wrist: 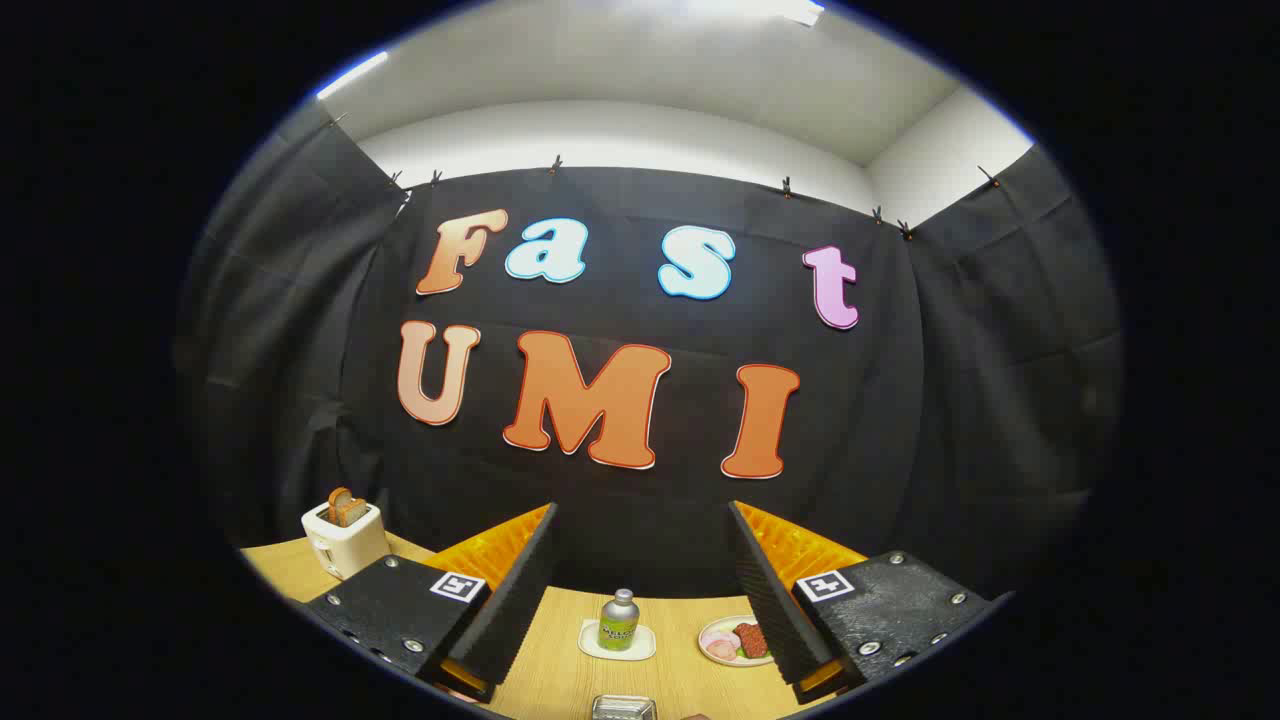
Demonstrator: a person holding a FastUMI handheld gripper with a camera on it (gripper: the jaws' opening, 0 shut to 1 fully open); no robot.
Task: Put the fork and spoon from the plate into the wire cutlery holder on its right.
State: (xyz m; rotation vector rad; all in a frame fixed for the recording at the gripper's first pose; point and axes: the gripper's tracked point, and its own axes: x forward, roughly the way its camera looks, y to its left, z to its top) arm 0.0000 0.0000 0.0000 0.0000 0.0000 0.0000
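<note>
Right now the gripper (642, 585) hangs high, fingers spread wide and empty. What may be the wire cutlery holder (624, 708) peeks in at six o'clock; a blind descent could clip the bottle (619, 621).

On the pale wooden surface (560, 680), a small metal bottle with a green label (619, 621) stands on a white square coaster (617, 642) at twelve o'clock, between the spread fingers of the tool (640, 580). A round plate of pink and red food (733, 641) lies just to the bottle's three o'clock, partly behind the right finger. A cream toaster holding brown toast (344, 535) stands well away at ten o'clock, and the top of a wire metal holder (623, 707) sits at six o'clock from the bottle, nearer the tool.
</note>
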